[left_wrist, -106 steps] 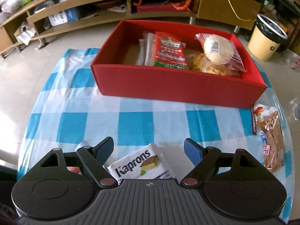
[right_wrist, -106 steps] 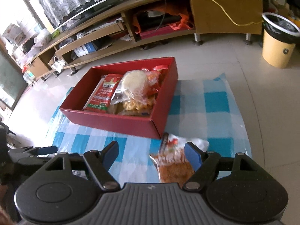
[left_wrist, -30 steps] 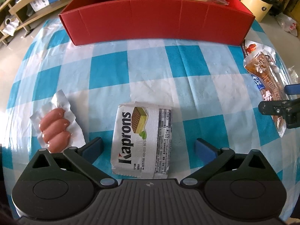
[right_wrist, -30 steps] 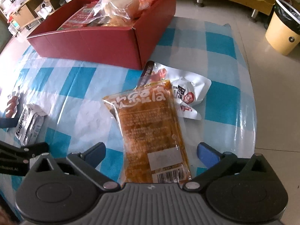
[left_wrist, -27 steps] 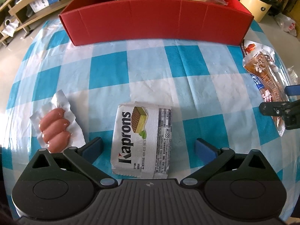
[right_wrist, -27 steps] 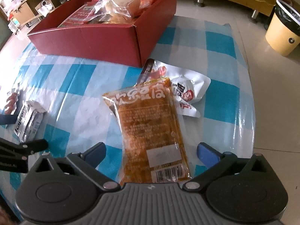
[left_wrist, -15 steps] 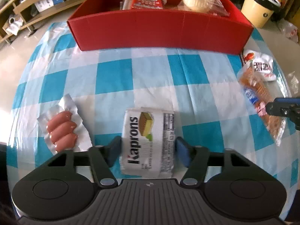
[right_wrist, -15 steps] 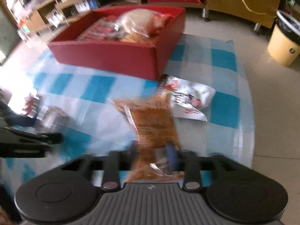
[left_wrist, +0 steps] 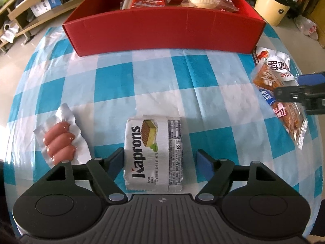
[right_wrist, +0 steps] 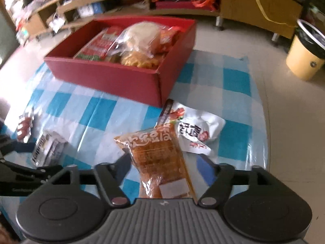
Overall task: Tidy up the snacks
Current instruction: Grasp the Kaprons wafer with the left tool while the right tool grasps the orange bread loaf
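Our left gripper (left_wrist: 160, 160) straddles the wafer pack (left_wrist: 154, 152) on the checked tablecloth (left_wrist: 113, 77). The jaws are apart: the left finger touches the pack's edge, while the right finger stands off with a gap. We judge this pack light and fairly stiff, a firm block in slick foil. It should be taken across its short width near the middle, gently enough that the wafers do not crack.

Our right gripper (right_wrist: 164, 166) has the orange snack bag (right_wrist: 160, 162) between its fingers. The view is blurred, so we cannot tell whether the jaws actually clamp it or only flank it. That bag looks soft, crinkly and slippery, likely to sag or slide. A grip on its full body should hold better than one on the thin sealed edge.

The red box (left_wrist: 162, 30) sits at the far side of the table and already holds several packets. A white pouch (right_wrist: 199, 134) lies just beside the orange bag, and a sausage pack (left_wrist: 61, 140) lies left of the wafers.
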{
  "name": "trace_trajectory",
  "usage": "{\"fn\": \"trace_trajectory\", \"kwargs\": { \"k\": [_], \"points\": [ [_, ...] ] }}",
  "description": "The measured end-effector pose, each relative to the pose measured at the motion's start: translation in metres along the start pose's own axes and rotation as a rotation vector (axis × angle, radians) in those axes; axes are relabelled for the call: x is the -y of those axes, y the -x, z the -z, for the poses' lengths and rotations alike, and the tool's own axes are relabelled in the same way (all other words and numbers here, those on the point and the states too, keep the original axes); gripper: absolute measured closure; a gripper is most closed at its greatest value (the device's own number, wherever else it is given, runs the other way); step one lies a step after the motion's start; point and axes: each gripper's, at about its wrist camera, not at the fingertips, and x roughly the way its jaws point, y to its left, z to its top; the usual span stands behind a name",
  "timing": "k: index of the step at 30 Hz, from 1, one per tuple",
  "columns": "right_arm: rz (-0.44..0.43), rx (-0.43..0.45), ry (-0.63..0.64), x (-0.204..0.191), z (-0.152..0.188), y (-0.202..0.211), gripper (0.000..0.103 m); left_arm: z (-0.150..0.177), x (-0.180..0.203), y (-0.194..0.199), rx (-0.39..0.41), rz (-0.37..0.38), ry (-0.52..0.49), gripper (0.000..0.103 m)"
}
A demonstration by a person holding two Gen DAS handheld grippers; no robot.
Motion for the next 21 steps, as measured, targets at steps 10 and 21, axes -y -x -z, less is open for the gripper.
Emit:
{"fn": "trace_trajectory", "kwargs": {
  "k": [10,21],
  "points": [
    [-0.022,-0.058,0.097,-0.022,0.013,-0.024,0.017,0.000,-0.005,-0.005,0.002,-0.011,0.017,0.014],
    [-0.137,-0.004,-0.027,-0.011,0.014,0.003,0.062,-0.004,-0.005,0.002,0.009,0.014,0.071,0.039]
  ]
}}
